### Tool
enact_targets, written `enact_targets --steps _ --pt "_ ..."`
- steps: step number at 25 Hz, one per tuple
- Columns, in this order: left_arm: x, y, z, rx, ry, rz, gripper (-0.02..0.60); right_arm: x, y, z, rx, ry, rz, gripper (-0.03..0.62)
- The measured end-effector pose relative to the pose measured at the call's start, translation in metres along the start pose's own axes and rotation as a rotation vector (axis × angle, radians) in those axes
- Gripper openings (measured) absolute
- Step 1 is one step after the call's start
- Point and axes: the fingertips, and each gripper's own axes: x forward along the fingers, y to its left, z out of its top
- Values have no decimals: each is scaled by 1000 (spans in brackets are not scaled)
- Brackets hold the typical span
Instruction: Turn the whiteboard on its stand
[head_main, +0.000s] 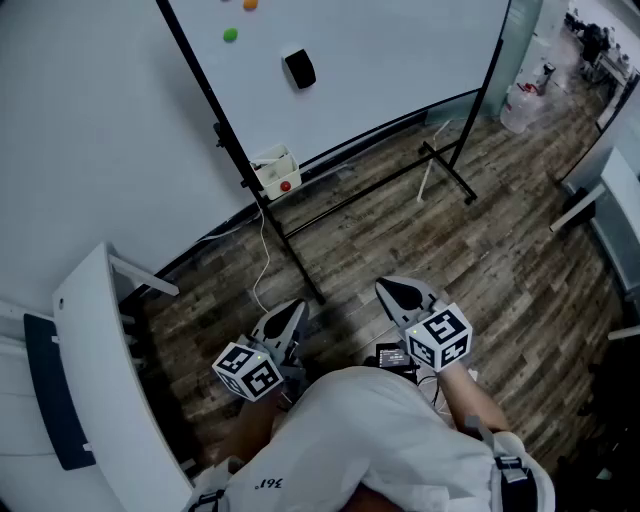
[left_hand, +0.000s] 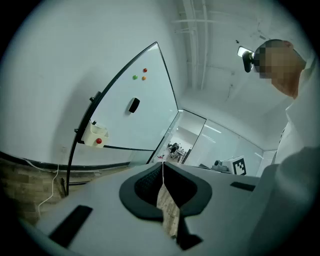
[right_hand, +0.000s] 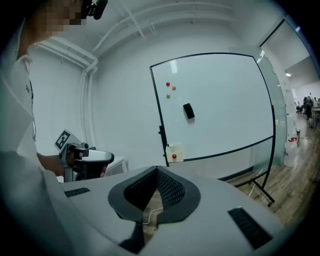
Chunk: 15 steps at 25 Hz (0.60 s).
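A whiteboard (head_main: 380, 60) stands ahead on a black stand (head_main: 290, 245) whose foot bar (head_main: 450, 172) rests on the wood floor. On the board are a black eraser (head_main: 299, 68), small coloured magnets (head_main: 230, 35) and, at the left post, a white tray (head_main: 275, 172) with a red item. My left gripper (head_main: 288, 318) and right gripper (head_main: 398, 293) are held low near my body, well short of the stand, both shut with nothing between the jaws. The board (left_hand: 145, 110) lies far off in the left gripper view (left_hand: 162, 163). It is equally distant (right_hand: 220, 105) past the right gripper (right_hand: 156, 169).
A white desk (head_main: 100, 380) with a dark blue panel (head_main: 55, 395) stands at the left. A white cable (head_main: 262, 262) runs over the floor beside the stand's left leg. A water jug (head_main: 522, 100) stands at the far right, and white furniture legs (head_main: 580, 210) reach in from the right.
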Motion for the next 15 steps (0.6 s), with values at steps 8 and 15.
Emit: enact_targets --steps 8,15 --pt "6 -1 -4 -5 2 1 14 -2 -7 -5 4 10 -5 25" --pt "10 -3 -2 -6 -1 9 14 -3 -13 -5 4 8 -5 25"
